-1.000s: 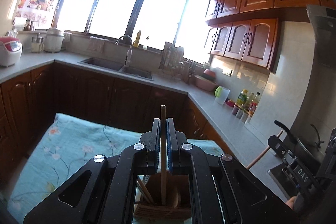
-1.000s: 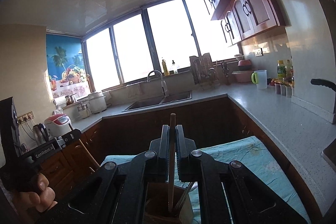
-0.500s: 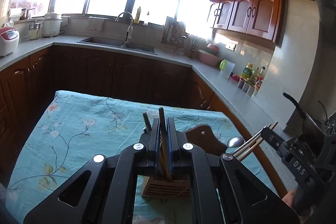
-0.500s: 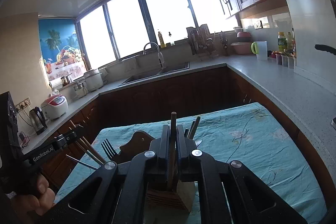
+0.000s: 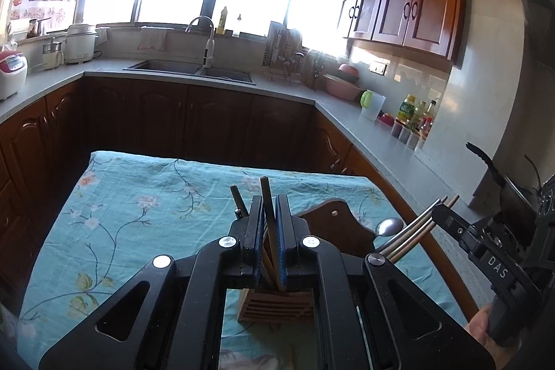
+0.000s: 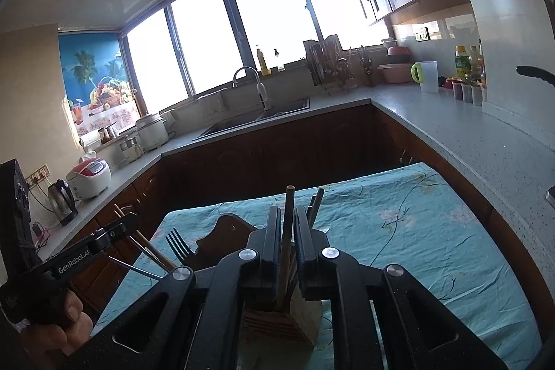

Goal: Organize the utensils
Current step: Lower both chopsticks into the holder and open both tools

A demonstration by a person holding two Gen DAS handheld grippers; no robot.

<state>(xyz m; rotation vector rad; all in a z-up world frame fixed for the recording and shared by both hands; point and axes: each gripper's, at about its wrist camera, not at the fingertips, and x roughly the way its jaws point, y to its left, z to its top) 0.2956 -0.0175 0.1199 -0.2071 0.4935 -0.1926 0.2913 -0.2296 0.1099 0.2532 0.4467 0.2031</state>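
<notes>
Your wooden chopstick (image 5: 269,224) looks matt and smooth, like the slatted pale wood holder (image 5: 275,309) it stands in. The cloth (image 5: 138,196) under it is soft printed fabric, slightly creased. The spoon (image 5: 390,226) and fork (image 6: 178,245) gleam as polished metal. Both tools are matt black plastic with shiny metal screws. The far counter (image 6: 451,127) is speckled, smooth stone; the cabinets (image 5: 416,13) are glossy varnished wood.

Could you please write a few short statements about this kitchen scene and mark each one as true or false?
1. The left hand-held gripper is shut on a wooden chopstick. True.
2. The tablecloth is plain red. False: it is teal with a flower pattern.
3. The wooden utensil holder stands on the tablecloth. True.
4. The green-handled jug stands on the tablecloth. False: it stands on the countertop.
</notes>
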